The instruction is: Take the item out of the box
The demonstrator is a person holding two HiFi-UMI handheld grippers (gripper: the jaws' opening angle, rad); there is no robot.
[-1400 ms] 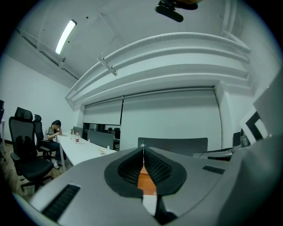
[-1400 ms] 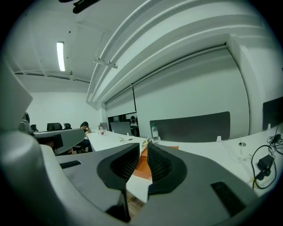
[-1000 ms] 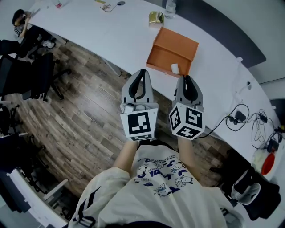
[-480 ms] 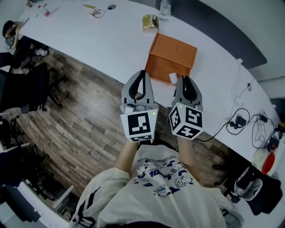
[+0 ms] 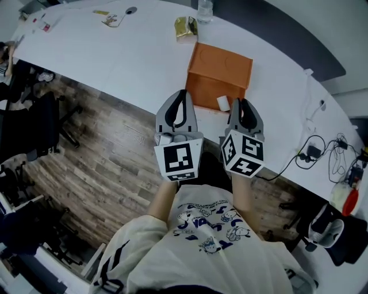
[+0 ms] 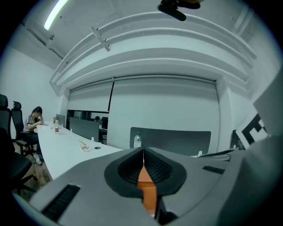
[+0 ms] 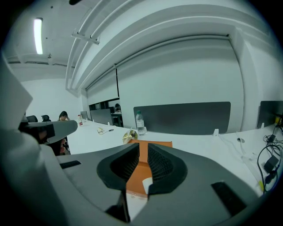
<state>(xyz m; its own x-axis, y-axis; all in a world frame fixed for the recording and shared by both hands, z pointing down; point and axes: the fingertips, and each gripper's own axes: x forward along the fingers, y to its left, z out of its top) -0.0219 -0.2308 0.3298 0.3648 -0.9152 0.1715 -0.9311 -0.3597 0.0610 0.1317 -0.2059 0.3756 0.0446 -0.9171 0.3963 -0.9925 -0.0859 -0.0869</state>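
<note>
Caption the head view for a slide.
Left gripper and right gripper, jaws shut and empty, poised before the orange box on the table.

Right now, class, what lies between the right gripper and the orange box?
A small white item at the near edge of the orange box, otherwise white table; the right gripper view shows it beyond the right gripper.

Orange box (image 5: pixel 223 64), white table (image 5: pixel 132 54)

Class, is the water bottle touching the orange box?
Apart. The head view shows a strip of bare white table between the water bottle and the orange box.
</note>
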